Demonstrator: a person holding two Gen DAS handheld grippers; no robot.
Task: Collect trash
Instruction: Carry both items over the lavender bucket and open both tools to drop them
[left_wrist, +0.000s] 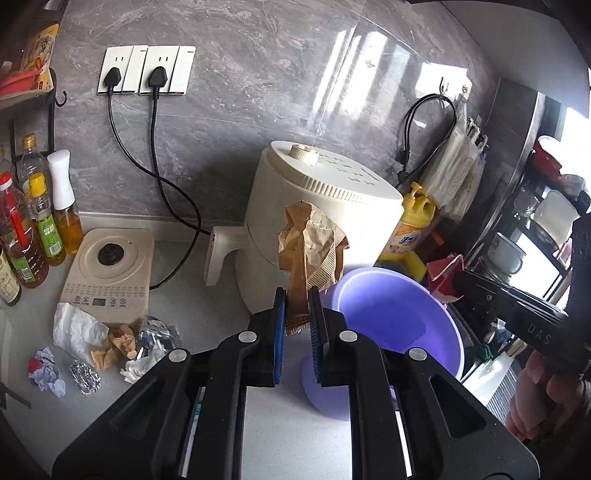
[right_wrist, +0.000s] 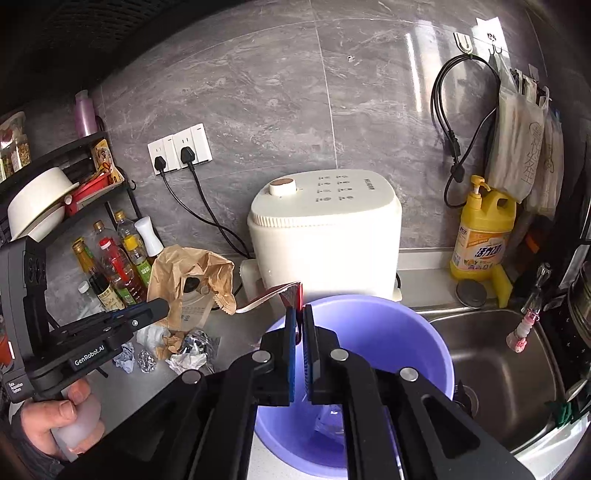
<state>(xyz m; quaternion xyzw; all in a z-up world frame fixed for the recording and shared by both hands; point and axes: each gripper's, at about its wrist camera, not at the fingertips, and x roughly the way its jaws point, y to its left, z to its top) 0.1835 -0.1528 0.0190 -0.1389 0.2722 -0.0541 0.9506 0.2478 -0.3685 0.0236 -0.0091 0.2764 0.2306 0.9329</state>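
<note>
My left gripper (left_wrist: 297, 295) is shut on a crumpled brown paper bag (left_wrist: 312, 243) and holds it up just left of the purple basin (left_wrist: 399, 314). The bag also shows in the right wrist view (right_wrist: 192, 277). My right gripper (right_wrist: 300, 314) is shut on a red and white flattened wrapper (right_wrist: 280, 291) over the near rim of the purple basin (right_wrist: 388, 332). The wrapper shows in the left wrist view (left_wrist: 445, 275). A pile of trash lies on the counter: white tissue (left_wrist: 75, 328), foil ball (left_wrist: 85, 376), crumpled foil (left_wrist: 155, 334), brown scraps (left_wrist: 118, 343), a red-white-blue wad (left_wrist: 44, 369).
A white air fryer (right_wrist: 325, 236) stands behind the basin. A kettle base (left_wrist: 107, 269) and oil bottles (left_wrist: 33, 225) are at the left. A steel sink (right_wrist: 498, 365), yellow detergent bottle (right_wrist: 482, 229) and sponge lie right. Cords run from wall sockets (left_wrist: 147, 70).
</note>
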